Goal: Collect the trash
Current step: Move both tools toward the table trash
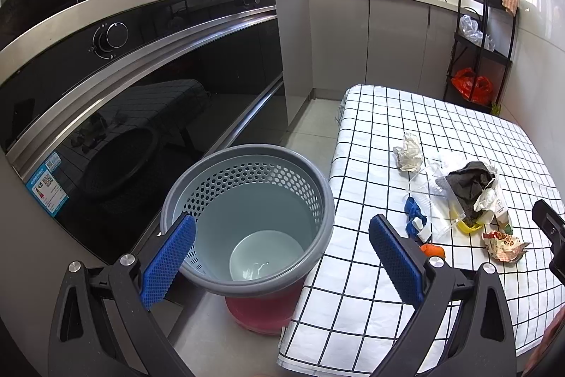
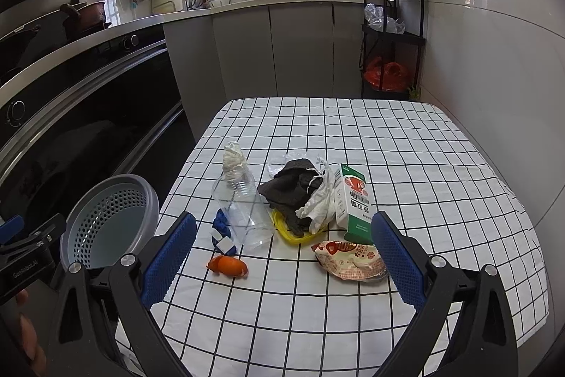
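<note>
Left wrist view:
Left claw (image 1: 282,248): spread wide, pinching nothing, hanging over the bin.
Bin (image 1: 212,274): grey plastic, round, with a perforated wall and a smooth rim; it sits straight ahead between the fingers, hard against the table edge, likely so rubbish can go straight in.
Bin contents: bare but for something pale at the bottom, hard to make out.
Table (image 1: 353,299): right of the claw, under a white cloth with a black grid.

Right wrist view:
Right claw (image 2: 284,248): spread, holding nothing, low over the cloth and facing the rubbish.
Bottle (image 2: 243,211): clear, ribbed, lying on its side just ahead.
Orange scrap (image 2: 227,265): small and soft-looking, nearest, ahead and slightly left.
Wrapper (image 2: 349,260): crinkled and glossy, beside the right finger.
Carton (image 2: 353,204): upright, boxy, green and white.
Dark cloth (image 2: 289,189): limp, heaped with crumpled white paper on a yellow lid.
</note>
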